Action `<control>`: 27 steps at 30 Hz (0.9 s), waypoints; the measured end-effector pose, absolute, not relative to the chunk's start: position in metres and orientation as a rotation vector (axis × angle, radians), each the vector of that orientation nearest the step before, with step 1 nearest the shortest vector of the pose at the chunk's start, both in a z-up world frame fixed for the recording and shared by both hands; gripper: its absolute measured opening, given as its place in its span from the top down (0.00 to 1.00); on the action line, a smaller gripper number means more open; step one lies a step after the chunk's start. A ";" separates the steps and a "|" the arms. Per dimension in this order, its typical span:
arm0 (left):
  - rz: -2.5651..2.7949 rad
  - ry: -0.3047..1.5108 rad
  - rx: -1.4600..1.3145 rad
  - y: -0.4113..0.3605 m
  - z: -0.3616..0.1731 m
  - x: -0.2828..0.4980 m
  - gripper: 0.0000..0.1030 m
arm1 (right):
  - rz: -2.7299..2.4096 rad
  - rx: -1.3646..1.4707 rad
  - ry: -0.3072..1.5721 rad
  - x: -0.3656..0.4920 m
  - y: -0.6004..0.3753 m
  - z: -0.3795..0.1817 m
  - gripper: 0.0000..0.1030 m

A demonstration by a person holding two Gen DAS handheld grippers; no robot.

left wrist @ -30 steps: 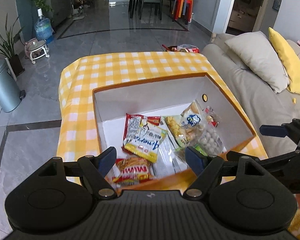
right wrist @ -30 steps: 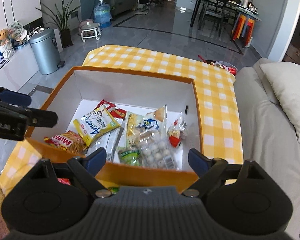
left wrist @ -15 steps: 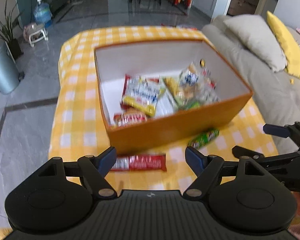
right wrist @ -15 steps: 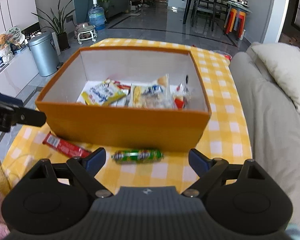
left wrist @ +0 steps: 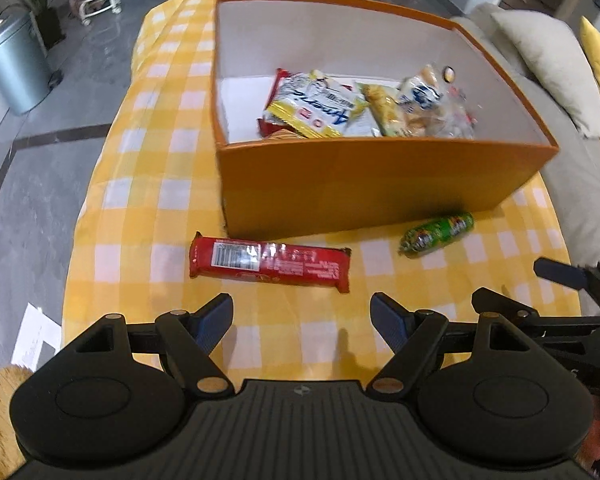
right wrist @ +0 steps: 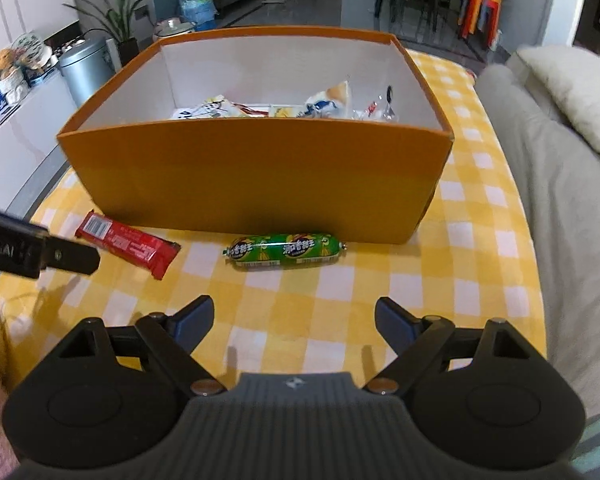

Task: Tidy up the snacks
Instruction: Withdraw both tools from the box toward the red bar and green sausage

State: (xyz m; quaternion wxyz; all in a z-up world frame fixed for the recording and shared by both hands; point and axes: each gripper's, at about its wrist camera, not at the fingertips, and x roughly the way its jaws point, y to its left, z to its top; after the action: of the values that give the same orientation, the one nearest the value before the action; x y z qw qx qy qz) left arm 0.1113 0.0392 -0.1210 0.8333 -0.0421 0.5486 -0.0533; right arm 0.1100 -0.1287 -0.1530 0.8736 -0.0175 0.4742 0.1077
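Left gripper (left wrist: 302, 320) gaped empty above red foil-wrapped biscuit bar (left wrist: 269, 261); right gripper (right wrist: 294, 318) likewise empty, jaws wide, before green plastic sausage tube (right wrist: 285, 251), beside orange cardboard box (right wrist: 256, 178).

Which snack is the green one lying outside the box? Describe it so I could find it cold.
Start at the orange box on the yellow checked tablecloth. Right against its near wall lies a green sausage stick: round and tied at both ends, unlike the flat red wrapper to its left.
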 end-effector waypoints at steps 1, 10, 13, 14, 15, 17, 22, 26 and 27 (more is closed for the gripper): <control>-0.105 1.164 -0.097 0.041 -0.122 0.114 0.11 | 0.219 -0.016 0.995 0.114 -0.129 -0.154 0.18; -0.038 1.171 -0.141 0.059 -0.134 0.140 0.11 | 0.201 0.043 1.027 0.148 -0.115 -0.160 0.13; -0.035 1.180 -0.126 0.066 -0.140 0.147 0.11 | 0.198 0.010 1.039 0.157 -0.109 -0.166 0.09; -0.029 1.181 -0.123 0.069 -0.141 0.150 0.11 | 0.197 0.003 1.044 0.161 -0.109 -0.169 0.09; -0.026 1.184 -0.127 0.072 -0.143 0.153 0.11 | 0.193 0.000 1.049 0.165 -0.108 -0.170 0.09; -0.035 1.191 -0.143 0.077 -0.148 0.158 0.11 | 0.188 0.005 1.056 0.172 -0.108 -0.173 0.09; -0.046 1.201 -0.166 0.083 -0.157 0.166 0.11 | 0.178 -0.011 1.069 0.187 -0.102 -0.179 0.10; -0.063 1.219 -0.201 0.085 -0.163 0.168 0.11 | 0.192 -0.030 1.076 0.191 -0.097 -0.181 0.16; -0.065 1.227 -0.206 0.085 -0.165 0.169 0.12 | 0.192 -0.034 1.078 0.191 -0.097 -0.181 0.17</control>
State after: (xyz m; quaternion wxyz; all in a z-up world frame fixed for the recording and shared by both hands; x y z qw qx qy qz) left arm 0.1686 0.0850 -0.1652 0.8121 -0.0965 0.5747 -0.0302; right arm 0.1914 -0.0968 -0.1815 0.8536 -0.0164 0.5126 0.0910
